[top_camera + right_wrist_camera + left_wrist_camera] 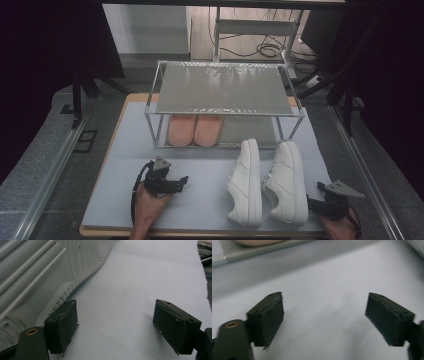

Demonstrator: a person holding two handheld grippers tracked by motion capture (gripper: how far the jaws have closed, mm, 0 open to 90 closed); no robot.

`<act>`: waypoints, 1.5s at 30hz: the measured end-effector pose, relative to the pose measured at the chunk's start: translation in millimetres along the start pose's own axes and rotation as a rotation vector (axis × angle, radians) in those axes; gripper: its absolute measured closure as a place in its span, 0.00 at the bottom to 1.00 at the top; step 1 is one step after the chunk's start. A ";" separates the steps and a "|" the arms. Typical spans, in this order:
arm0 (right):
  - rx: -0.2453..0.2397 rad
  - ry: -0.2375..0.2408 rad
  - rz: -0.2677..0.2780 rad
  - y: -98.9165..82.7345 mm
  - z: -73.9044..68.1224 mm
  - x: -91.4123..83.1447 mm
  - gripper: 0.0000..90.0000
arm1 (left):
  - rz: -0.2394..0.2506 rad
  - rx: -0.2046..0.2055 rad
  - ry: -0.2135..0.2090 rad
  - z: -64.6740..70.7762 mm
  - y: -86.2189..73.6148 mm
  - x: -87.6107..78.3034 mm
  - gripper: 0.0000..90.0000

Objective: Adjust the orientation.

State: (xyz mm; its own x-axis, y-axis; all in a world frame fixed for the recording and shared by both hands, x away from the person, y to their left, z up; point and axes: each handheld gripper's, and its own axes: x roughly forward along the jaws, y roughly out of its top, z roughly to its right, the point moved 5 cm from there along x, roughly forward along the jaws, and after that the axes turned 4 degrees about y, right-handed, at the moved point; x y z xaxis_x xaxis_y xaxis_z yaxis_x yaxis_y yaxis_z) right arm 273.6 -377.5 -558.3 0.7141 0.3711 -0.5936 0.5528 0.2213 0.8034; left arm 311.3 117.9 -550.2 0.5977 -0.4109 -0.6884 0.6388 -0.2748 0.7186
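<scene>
Near the worktop's [200, 200] front edge, the left tool [182, 181] hovers spread and empty over bare mat; the right tool [311, 204], also spread, sits just beside the white sneakers [267, 182] lying on their sides; beyond, pink slippers [195, 129] rest under the metal rack [225, 90]; dark curtains surround.

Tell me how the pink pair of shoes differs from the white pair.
The pink shoes sit on the lower shelf of the metal rack; the white sneakers are out on the table mat in front of it. The pink shoes stand upright on their soles; the white sneakers lie tipped on their sides. Both pairs lie side by side, lengthwise toward the rack.
</scene>
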 end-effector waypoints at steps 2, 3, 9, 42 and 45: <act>0.004 0.010 -0.011 1.6 -2.1 -0.3 0.21 | -0.010 0.006 0.000 -0.4 -3.9 -2.8 0.14; 0.005 0.011 -0.011 2.3 -2.7 -0.7 0.21 | -0.017 0.006 0.003 -0.6 -6.0 -4.3 0.13; 0.008 0.013 -0.013 9.0 -2.7 -7.9 0.16 | -0.055 0.039 0.037 -5.8 -22.1 -14.8 0.13; -0.077 0.204 -0.052 73.7 -25.3 -77.3 0.91 | -0.043 0.048 0.120 -15.8 -34.8 -24.0 0.13; -0.107 0.219 -0.074 81.9 -33.3 -73.6 0.94 | -0.042 0.047 0.120 -15.9 -34.8 -24.0 0.13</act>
State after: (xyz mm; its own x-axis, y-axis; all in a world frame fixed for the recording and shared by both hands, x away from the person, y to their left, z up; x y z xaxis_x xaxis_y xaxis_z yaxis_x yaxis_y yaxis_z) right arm 252.1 -356.7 -447.3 0.5571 0.5342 -0.6358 0.5431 0.3449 0.7656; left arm 282.4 151.1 -560.3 0.6261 -0.2918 -0.7231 0.6428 -0.3317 0.6905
